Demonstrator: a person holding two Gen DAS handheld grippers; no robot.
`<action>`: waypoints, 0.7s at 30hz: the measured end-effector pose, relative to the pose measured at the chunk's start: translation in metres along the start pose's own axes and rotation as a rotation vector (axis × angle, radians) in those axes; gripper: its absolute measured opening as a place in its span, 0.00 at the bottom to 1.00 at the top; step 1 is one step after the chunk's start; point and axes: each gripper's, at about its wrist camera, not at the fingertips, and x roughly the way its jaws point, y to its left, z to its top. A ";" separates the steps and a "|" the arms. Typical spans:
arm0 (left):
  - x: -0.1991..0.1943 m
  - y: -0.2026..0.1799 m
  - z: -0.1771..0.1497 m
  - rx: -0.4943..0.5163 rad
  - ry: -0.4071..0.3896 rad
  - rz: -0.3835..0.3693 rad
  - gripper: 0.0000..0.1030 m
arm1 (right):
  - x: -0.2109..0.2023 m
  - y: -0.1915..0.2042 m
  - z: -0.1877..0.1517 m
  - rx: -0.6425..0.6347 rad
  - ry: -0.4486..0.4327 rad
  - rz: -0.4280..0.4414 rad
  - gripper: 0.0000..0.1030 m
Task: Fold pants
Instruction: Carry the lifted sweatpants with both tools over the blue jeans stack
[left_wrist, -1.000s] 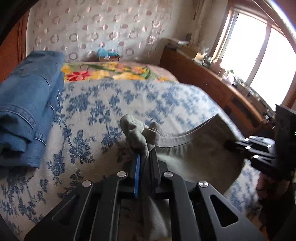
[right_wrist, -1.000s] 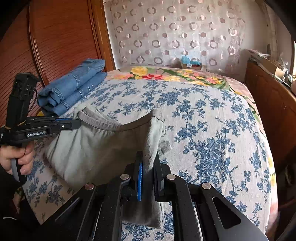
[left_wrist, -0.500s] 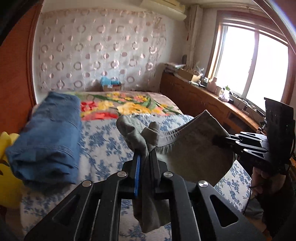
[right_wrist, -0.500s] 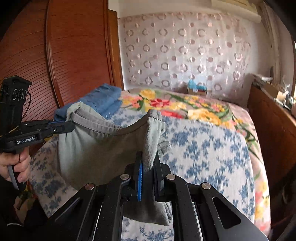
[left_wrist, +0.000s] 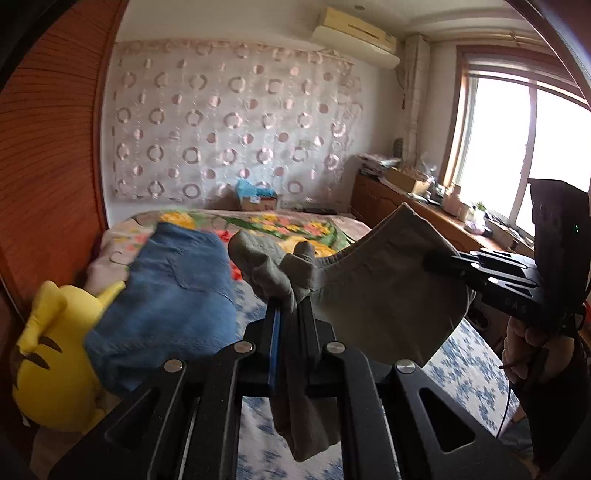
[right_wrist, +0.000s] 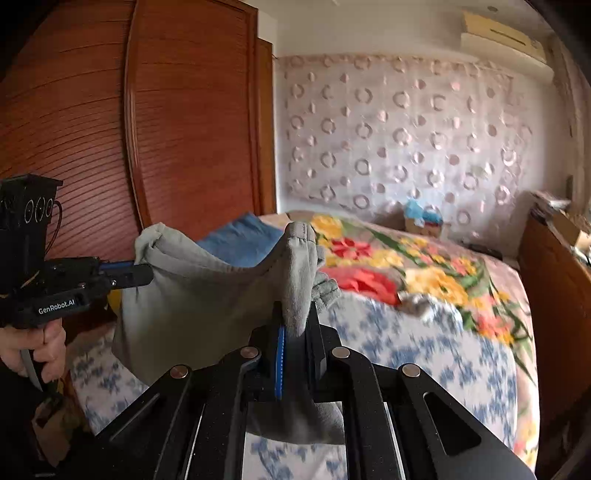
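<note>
Grey pants (left_wrist: 373, 295) hang in the air between both grippers, their waistband stretched across and sagging in the middle. My left gripper (left_wrist: 291, 306) is shut on one bunched corner of the waistband, with cloth hanging below its jaws. The right gripper (left_wrist: 439, 260) pinches the other corner, seen at the right of the left wrist view. In the right wrist view, my right gripper (right_wrist: 295, 321) is shut on the grey pants (right_wrist: 192, 299), and the left gripper (right_wrist: 142, 273) holds the far corner at left. The lower part of the pants is hidden behind the grippers.
Below lies a bed with a blue floral cover (right_wrist: 424, 354) and a bright flowered blanket (right_wrist: 406, 258). Folded blue jeans (left_wrist: 170, 288) and a yellow plush toy (left_wrist: 48, 354) sit by the wooden wardrobe (right_wrist: 147, 129). A wooden sideboard (left_wrist: 413, 214) runs under the window.
Both grippers have risen together with the pants, lifting them clear off the bed. The views have tilted up, so more wall and less bed shows.
</note>
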 end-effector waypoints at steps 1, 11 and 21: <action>0.000 0.005 0.003 -0.006 -0.007 0.010 0.10 | 0.006 -0.002 0.003 -0.007 -0.005 0.006 0.08; 0.016 0.058 0.020 -0.049 -0.034 0.112 0.10 | 0.091 -0.016 0.033 -0.108 -0.020 0.066 0.08; 0.040 0.088 0.014 -0.105 -0.029 0.142 0.10 | 0.155 -0.033 0.050 -0.138 0.028 0.083 0.08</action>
